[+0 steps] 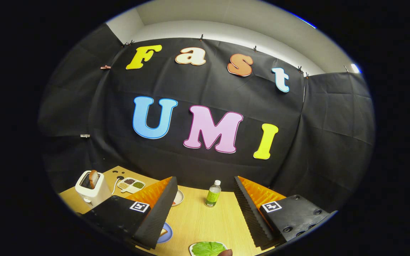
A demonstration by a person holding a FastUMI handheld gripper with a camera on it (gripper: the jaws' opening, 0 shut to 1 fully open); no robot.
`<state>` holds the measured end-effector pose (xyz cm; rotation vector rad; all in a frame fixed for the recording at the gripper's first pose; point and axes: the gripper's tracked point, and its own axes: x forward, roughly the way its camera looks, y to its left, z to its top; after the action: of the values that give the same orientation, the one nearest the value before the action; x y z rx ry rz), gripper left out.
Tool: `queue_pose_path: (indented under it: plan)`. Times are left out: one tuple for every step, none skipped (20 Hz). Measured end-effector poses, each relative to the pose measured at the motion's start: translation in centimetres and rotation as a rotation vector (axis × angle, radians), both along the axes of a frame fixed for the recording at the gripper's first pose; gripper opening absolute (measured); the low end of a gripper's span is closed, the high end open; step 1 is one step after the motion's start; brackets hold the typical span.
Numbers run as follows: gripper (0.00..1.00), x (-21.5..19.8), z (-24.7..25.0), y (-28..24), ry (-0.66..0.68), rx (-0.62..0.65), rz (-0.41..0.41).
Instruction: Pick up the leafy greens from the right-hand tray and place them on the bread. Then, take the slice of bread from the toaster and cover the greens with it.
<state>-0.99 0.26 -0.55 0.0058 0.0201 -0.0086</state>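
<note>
My tool (205, 213) hangs with fingers spread wide and empty, the leafy greens (208, 248) lying on their tray (192, 249) below and between them.

Light wooden table (201, 220) layout; gripper (205, 179) fingers spread wide.
Small green plastic bottle (213, 193) stands between the fingers. White boxy toaster (92, 192) sits far left with 1 browned bread slice (93, 178) in its slot. Flat green leafy greens (208, 248) lie nearest, on a white tray (192, 249).

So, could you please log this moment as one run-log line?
gripper: open, nothing held | leafy greens: on tray, between fingers | toaster: bread slice upright in slot | phase: pre-pick
</note>
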Motion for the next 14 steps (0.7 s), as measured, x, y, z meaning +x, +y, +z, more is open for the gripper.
queue_pose_path:
  plan:
    - [0.98, 0.0, -0.1, 0.0, 0.002, 0.001, 0.0]
    - [0.98, 0.0, -0.1, -0.1, 0.002, 0.001, 0.001]
    - [0.98, -0.1, -0.2, -0.1, 0.004, 0.001, 0.001]
    - [0.98, -0.1, -0.3, -0.1, 0.005, 0.0, 0.002]
    - [0.98, -0.1, -0.4, -0.1, 0.009, -0.001, 0.005]
    - [0.98, -0.2, -0.6, -0.1, 0.014, -0.002, 0.007]
    - [0.98, -0.2, -0.9, -0.2, 0.019, -0.004, 0.006]
    - [0.98, -0.4, -1.2, -0.4, 0.024, -0.006, 0.004]
    - [0.98, -0.6, -1.6, -0.7, 0.029, -0.01, 0.002]
    - [0.98, -0.8, -2.1, -1.1, 0.037, -0.014, -0.001]
    - [0.98, -1.0, -2.7, -1.7, 0.046, -0.017, -0.005]
    - [0.98, -1.3, -3.4, -2.3, 0.062, -0.019, -0.007]
    - [0.98, -1.6, -4.6, -2.9, 0.084, -0.018, -0.005]
    - [0.98, -1.9, -6.0, -3.4, 0.112, -0.018, 0.006]
